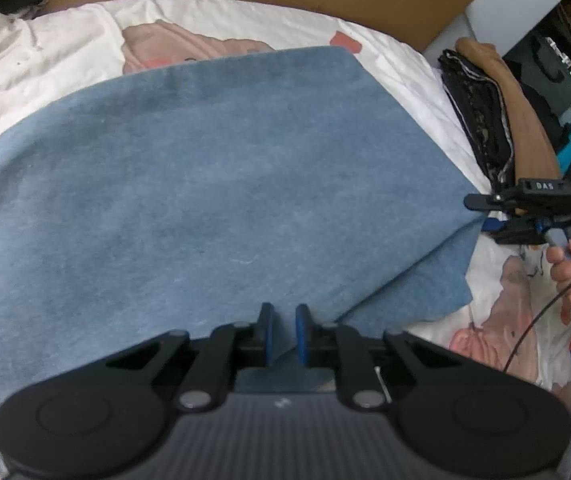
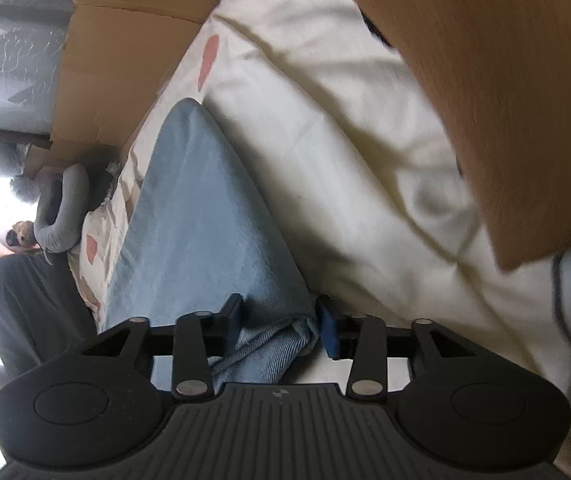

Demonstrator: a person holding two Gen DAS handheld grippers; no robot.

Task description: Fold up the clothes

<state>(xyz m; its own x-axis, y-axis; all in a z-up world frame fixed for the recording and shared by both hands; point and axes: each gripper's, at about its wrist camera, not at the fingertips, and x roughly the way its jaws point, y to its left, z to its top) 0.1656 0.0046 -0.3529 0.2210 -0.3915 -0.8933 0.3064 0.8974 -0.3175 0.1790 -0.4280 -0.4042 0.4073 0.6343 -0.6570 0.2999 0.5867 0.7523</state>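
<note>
Blue garment (image 1: 205, 184) lies half folded on the bed (image 1: 405, 76). Left claw (image 1: 283, 320) looks nearly clenched on its near edge; right claw (image 2: 281, 320) loosely straddles a bunched corner, which could slip and undo the fold.

free: white bedsheet (image 2: 365, 160) | blocked: cardboard (image 2: 505, 80), folded pile (image 1: 481, 120)

A faded blue garment (image 1: 213, 176) of soft, slightly mottled cloth lies spread flat and folded over on the bed's white patterned sheet (image 1: 397, 64), its upper layer smooth, a lower layer peeking out at the near right corner, where the fabric bunches.
</note>
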